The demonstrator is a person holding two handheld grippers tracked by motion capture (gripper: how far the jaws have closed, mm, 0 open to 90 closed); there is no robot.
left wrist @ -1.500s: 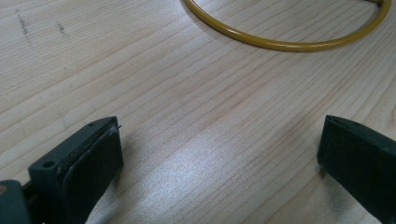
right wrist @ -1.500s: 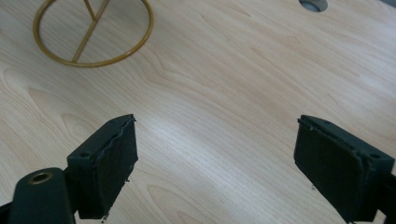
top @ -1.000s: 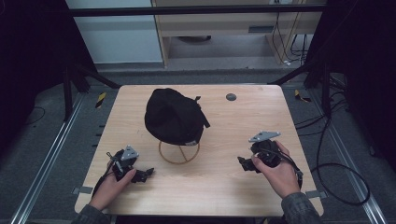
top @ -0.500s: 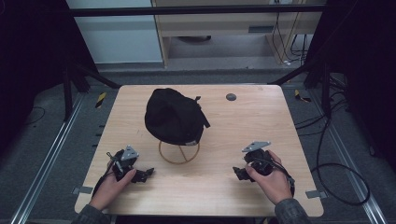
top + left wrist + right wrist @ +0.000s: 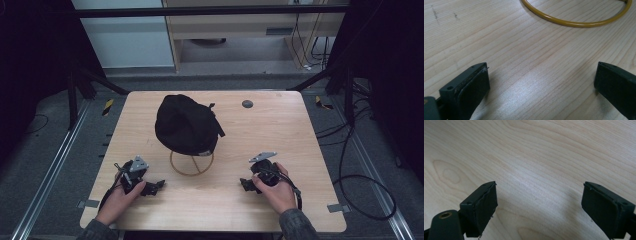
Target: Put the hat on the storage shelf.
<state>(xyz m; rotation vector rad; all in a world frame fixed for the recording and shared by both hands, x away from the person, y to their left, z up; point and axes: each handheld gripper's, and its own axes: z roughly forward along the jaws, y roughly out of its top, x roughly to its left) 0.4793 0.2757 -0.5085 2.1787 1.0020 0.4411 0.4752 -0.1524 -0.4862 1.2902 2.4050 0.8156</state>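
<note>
Right gripper (image 5: 246, 184) drops low to the tabletop (image 5: 300, 130), jaws apart and empty.
Left gripper (image 5: 159, 185) waits, equally wide; the black fabric cap (image 5: 186, 124) on its yellow wire ring stand (image 5: 192, 165) sits ahead between them, untouched.

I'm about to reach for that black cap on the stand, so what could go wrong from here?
1. The black cap sits loosely over a light wire stand whose yellow ring base merely rests on the table; a sideways pull could tip or drag the stand.
2. The left gripper and right gripper lie low on the wood, jaws open and empty; sliding forward could scrape their pads or knock the ring.
</note>
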